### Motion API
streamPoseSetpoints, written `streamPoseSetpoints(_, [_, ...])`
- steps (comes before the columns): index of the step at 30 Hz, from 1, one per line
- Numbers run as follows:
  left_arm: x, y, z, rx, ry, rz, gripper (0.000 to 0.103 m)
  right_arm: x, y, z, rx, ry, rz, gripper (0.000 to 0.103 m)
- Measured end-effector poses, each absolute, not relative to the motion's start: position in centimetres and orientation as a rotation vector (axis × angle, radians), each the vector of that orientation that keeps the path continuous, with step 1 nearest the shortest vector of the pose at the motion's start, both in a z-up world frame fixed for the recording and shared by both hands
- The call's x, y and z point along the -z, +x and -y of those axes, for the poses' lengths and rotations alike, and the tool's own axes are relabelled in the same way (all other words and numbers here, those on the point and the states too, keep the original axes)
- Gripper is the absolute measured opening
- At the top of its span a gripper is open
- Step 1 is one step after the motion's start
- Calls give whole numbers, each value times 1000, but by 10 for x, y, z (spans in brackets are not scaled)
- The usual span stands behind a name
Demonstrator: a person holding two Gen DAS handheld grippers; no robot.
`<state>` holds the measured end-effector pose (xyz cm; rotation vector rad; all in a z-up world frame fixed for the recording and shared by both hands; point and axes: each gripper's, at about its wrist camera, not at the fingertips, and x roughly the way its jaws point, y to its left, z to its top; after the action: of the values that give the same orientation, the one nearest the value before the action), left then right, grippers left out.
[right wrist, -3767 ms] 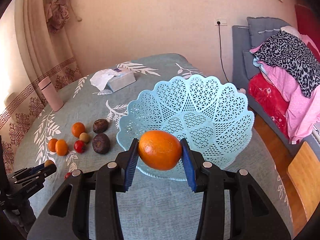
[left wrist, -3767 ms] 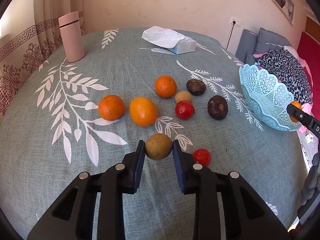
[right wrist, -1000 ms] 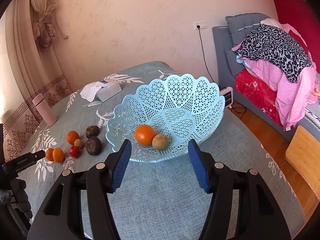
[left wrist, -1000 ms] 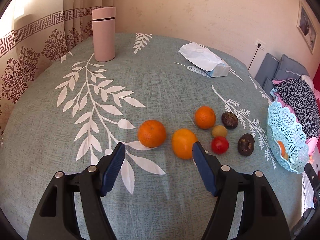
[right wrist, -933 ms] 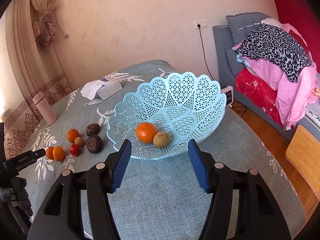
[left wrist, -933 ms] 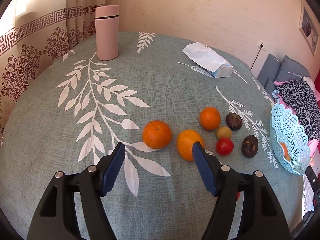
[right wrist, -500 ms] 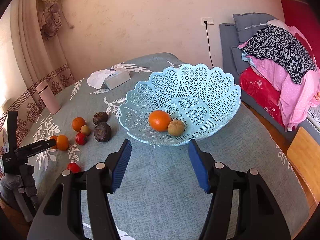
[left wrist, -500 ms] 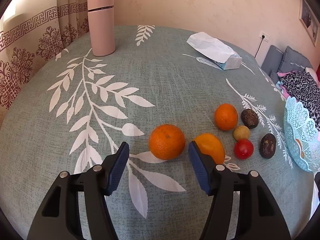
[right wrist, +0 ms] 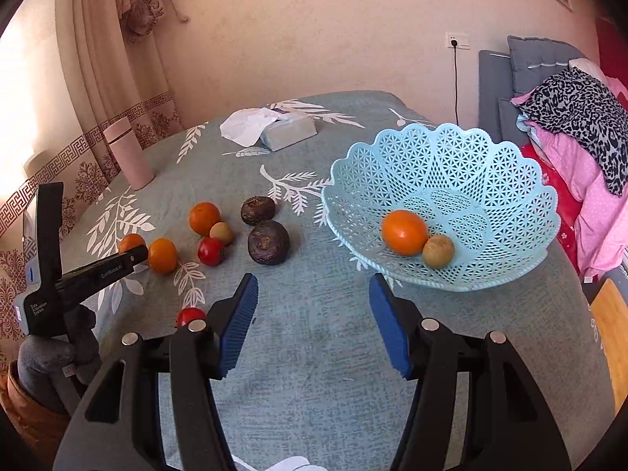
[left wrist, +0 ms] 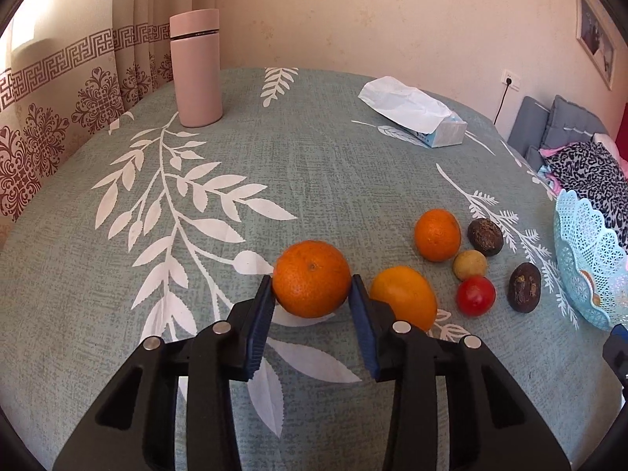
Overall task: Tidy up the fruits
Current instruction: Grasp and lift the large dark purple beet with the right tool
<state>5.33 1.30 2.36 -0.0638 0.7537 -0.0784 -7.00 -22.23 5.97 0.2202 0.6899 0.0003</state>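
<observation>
My left gripper (left wrist: 310,294) is closing its jaws, and both blue pads touch the sides of an orange (left wrist: 311,276) lying on the leaf-print tablecloth. Just right of it lie another orange (left wrist: 404,298), a third orange (left wrist: 437,234), a red tomato (left wrist: 475,295), a small tan fruit (left wrist: 470,265) and two dark fruits (left wrist: 524,292). My right gripper (right wrist: 313,306) stands open over bare cloth, left of and in front of the pale blue lattice basket (right wrist: 471,149). The basket holds an orange (right wrist: 405,232) and a brown fruit (right wrist: 438,250). A second tomato (right wrist: 191,316) lies by the right gripper's left finger.
A pink flask (left wrist: 196,66) stands at the far left of the table and a tissue box (left wrist: 428,117) lies at the back. A sofa piled with bedding (right wrist: 581,117) is beyond the basket. A wooden chair edge (right wrist: 612,333) shows at the right.
The left gripper has come down around the leftmost orange and narrowed until its pads touch it. The right gripper has swung left, away from the basket, still open.
</observation>
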Motion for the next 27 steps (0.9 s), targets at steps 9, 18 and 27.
streamPoseSetpoints(9, [-25, 49, -25, 68, -128, -749, 39, -41, -15, 189, -72, 192, -819, 61])
streamPoseSetpoints(18, [-24, 47, -30, 70, -160, -758, 39, -29, 29, 179, 20, 117, -865, 60])
streamPoseSetpoints(27, [-24, 46, -28, 70, -150, -754, 39, -22, 38, 169, 28, 58, -867, 41])
